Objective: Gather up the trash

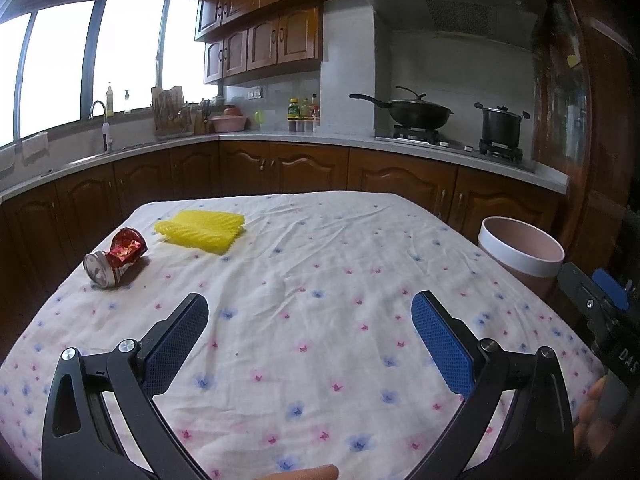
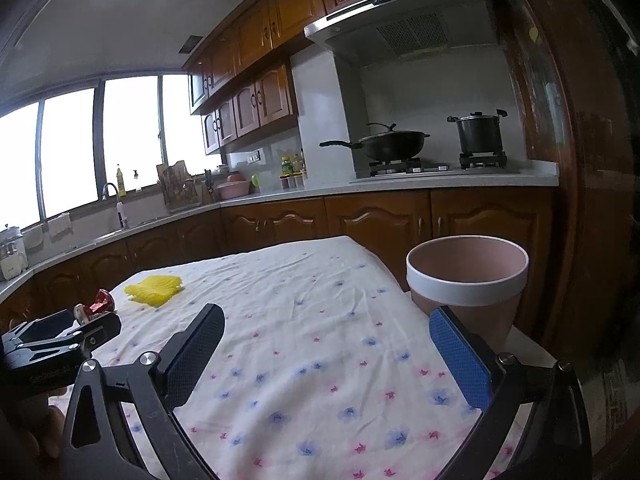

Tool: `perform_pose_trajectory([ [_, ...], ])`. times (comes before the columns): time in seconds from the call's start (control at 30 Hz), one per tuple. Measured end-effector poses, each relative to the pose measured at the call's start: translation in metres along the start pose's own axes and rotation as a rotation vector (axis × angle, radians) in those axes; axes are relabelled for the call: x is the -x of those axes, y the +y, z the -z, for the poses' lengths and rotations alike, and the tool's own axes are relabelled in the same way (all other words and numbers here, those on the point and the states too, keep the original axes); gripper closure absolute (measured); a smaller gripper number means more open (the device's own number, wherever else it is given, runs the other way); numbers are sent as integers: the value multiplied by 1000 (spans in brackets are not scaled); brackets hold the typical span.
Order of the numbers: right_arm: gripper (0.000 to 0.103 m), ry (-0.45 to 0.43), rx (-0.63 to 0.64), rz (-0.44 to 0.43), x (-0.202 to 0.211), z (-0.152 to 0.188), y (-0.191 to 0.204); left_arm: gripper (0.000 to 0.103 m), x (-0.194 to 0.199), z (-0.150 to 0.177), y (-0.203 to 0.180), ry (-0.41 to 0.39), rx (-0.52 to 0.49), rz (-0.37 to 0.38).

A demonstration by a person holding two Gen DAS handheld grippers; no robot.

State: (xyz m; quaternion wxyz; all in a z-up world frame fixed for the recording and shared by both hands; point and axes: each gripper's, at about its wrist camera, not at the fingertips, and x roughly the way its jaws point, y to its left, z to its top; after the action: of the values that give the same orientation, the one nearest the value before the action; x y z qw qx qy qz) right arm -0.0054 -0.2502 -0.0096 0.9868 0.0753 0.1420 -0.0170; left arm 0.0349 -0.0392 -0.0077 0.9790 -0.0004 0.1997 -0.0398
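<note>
Clearly crushed red can [image 1: 115, 257], on its side, yellow foam netting [image 1: 204, 230] nearby

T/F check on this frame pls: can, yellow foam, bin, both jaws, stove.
1. The crushed red can lies on its side on the floral tablecloth. True.
2. The yellow foam net is already in the pink bin. False: it lies on the cloth beside the can; no trash shows in the part of the bin in view.
3. The left gripper has its jaws open and holds nothing. True.
4. The right gripper is shut on the can. False: its jaws are open and empty, and the can sits far to its left.
5. The bin stands on the tablecloth between the two pieces of trash. False: it stands off the table's right edge.
</note>
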Motion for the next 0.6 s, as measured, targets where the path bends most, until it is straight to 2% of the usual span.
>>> perform_pose_trajectory([
  [0.6, 0, 3, 1, -6, 0, -1, 1, 0, 5, -1, -3, -14, -11, -12],
])
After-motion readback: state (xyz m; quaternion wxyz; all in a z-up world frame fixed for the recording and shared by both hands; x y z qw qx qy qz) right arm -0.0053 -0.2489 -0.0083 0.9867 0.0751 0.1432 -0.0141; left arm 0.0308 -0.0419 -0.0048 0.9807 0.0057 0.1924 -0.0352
